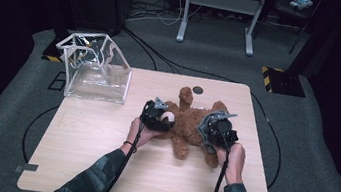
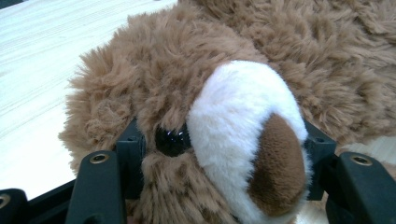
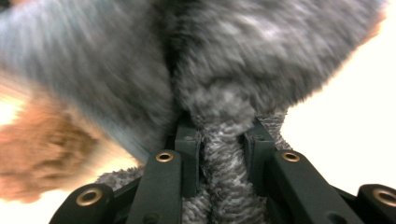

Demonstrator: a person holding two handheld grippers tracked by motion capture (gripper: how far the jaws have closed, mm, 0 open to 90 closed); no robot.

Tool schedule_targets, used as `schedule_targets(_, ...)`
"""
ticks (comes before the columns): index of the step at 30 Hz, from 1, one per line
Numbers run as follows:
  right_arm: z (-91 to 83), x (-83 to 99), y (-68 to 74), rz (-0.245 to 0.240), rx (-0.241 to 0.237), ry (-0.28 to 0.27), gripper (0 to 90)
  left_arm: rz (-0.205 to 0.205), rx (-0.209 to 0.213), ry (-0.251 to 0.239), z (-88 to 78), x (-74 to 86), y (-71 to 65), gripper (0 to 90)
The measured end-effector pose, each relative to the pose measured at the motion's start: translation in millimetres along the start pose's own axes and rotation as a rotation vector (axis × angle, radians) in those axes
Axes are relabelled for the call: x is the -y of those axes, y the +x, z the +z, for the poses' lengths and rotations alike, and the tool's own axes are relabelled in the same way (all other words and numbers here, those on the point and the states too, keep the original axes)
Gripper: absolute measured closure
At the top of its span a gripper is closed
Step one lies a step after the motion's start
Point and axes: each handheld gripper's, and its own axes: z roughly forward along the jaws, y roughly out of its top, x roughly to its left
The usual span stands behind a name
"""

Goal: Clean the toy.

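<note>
A brown plush bear (image 1: pixel 190 124) is found lying flat on the wooden tabletop (image 1: pixel 98 166), right of centre and nearer the far edge than the near one, limbs spread. It is gripped at two ends, a hold judged suited to lifting a soft, floppy body without letting it sag or swing.

The left gripper (image 1: pixel 158 117) is applied to the head (image 2: pixel 196 135). In the left gripper view the jaws are seen clamped on either side of the face, one pad beside the black eye (image 2: pixel 172 141), the other against the far side of the white muzzle (image 2: pixel 243 126) with its brown nose (image 2: pixel 275 163); the fur is pressed in at both pads. The head is judged to be chosen as the firmest, roundest part on that side.

The right gripper (image 1: pixel 217 128) is applied at the opposite end. In the right gripper view, blurred and off in colour, the jaws are seen drawn close together on a narrow fold of plush (image 3: pixel 224 163), pinched tight between the pads. Which part of the toy is pinched cannot be told from the blur.

Towards the far left corner of the tabletop a clear plastic bag with white trim (image 1: pixel 96 70) is seen standing with its mouth open, well apart from the bear; it is judged a likely receptacle. A small dark round disc (image 1: pixel 198 90) is noted near the far edge.

No brand, label or legible writing is found on the bear, the bag or the grippers
</note>
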Motion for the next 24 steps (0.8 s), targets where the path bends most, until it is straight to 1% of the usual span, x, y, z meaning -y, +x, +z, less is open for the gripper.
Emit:
schedule_targets(1,3.5,3.4,-2.3,0.011,-0.013,-0.006,73.1,0.004,-0.004,0.003,-0.2,-0.3,-1.0,37.2)
schedule_targets(2,3.2,7.2,-8.4,0.045,-0.033,-0.01,73.2,0.008,-0.005,0.006,-0.4,-0.3,-0.8,37.2)
schedule_targets(3,2.2,9.2,-11.5,0.053,-0.035,-0.005,73.3,0.004,-0.003,-0.001,0.0,0.1,-1.1,37.2)
schedule_targets(5,1.9,16.2,-18.8,0.069,-0.025,0.009,73.6,0.006,-0.006,0.0,-0.2,0.3,-1.5,37.2)
schedule_targets(10,2.3,33.2,-28.6,0.07,0.011,0.053,74.0,0.004,-0.008,0.002,-0.1,0.0,-1.6,37.2)
schedule_targets(11,3.0,37.6,-30.5,0.073,0.019,0.074,74.0,0.003,-0.009,0.003,-0.2,0.0,-1.6,37.3)
schedule_targets(12,4.8,41.6,-33.4,0.064,0.033,0.095,73.9,0.004,-0.009,0.003,-0.3,0.0,-1.5,37.2)
schedule_targets(13,6.1,44.7,-35.4,0.06,0.042,0.115,73.9,-0.007,-0.008,0.0,0.0,-0.2,-1.6,37.2)
schedule_targets(14,7.7,49.1,-37.6,0.064,0.044,0.136,73.7,-0.001,-0.006,0.006,-0.1,-0.5,-0.6,37.2)
schedule_targets(15,7.9,52.8,-39.7,0.072,0.043,0.143,73.5,-0.002,-0.006,0.006,0.2,-0.9,-0.7,37.2)
schedule_targets(16,5.7,55.0,-41.1,0.084,0.05,0.132,73.5,-0.002,-0.008,0.01,0.3,-1.5,-0.7,37.3)
schedule_targets(17,0.8,55.3,-43.1,0.084,0.056,0.109,73.4,-0.004,-0.008,0.013,0.5,-1.9,-0.8,37.2)
schedule_targets(18,-6.7,53.3,-42.3,0.105,0.057,0.087,73.3,-0.002,-0.009,0.016,0.6,-2.5,-0.6,37.2)
schedule_targets(19,-14.2,49.7,-42.6,0.101,0.067,0.047,73.3,-0.003,-0.008,0.017,1.1,-3.4,-0.5,37.2)
schedule_targets(21,-31.4,38.4,-35.2,0.112,0.07,-0.012,73.2,-0.011,-0.007,0.027,1.9,-6.0,-0.4,37.2)
schedule_targets(22,-39.2,30.4,-28.8,0.083,0.06,-0.059,73.0,-0.011,-0.011,0.037,2.1,-7.2,-0.1,37.2)
schedule_targets(23,-44.1,24.0,-20.8,0.07,0.049,-0.081,72.9,-0.01,-0.008,0.045,2.1,-8.2,0.3,37.2)
schedule_targets(24,-46.2,19.4,-14.7,0.052,0.041,-0.094,72.8,-0.019,-0.008,0.048,3.1,-10.0,0.1,37.3)
